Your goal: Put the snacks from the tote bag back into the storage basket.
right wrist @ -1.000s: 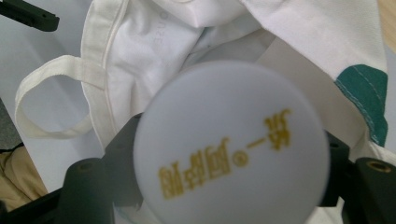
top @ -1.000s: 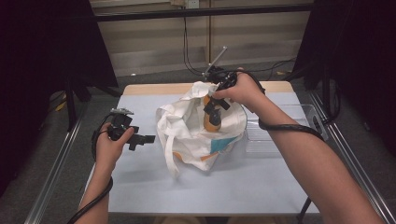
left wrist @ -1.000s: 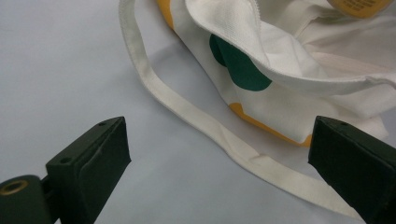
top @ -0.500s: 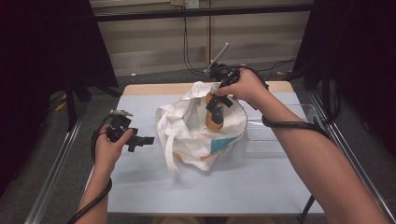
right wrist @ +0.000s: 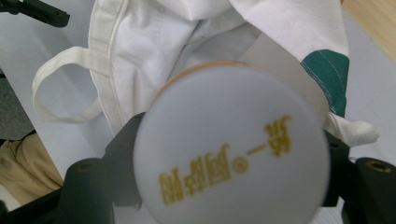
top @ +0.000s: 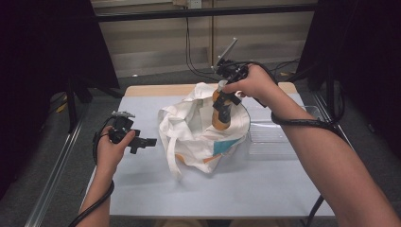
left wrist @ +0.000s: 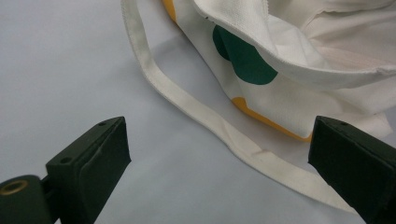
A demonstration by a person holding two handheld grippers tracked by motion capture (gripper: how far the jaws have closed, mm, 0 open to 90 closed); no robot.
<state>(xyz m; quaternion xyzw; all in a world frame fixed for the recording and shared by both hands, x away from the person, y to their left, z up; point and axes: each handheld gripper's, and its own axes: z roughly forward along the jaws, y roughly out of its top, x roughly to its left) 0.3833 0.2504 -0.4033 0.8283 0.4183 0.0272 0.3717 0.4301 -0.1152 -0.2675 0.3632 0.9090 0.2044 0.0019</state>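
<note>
A white tote bag with green and orange patches lies open at the table's middle. My right gripper hangs over the bag's mouth, pointing down, shut on an orange bottle. In the right gripper view the bottle's white cap with yellow characters sits between the black jaws, above the bag. My left gripper rests low on the table just left of the bag, open. In the left gripper view its jaws stand wide apart with the bag's strap lying on the table ahead of them.
A clear plastic tray stands on the table right of the bag. The grey table surface stretches in front of the bag. Metal frame rails run along both sides, and cables hang behind the table's far edge.
My right hand has shifted slightly over the bag's mouth with the bottle still in its jaws. The left hand has kept still.
</note>
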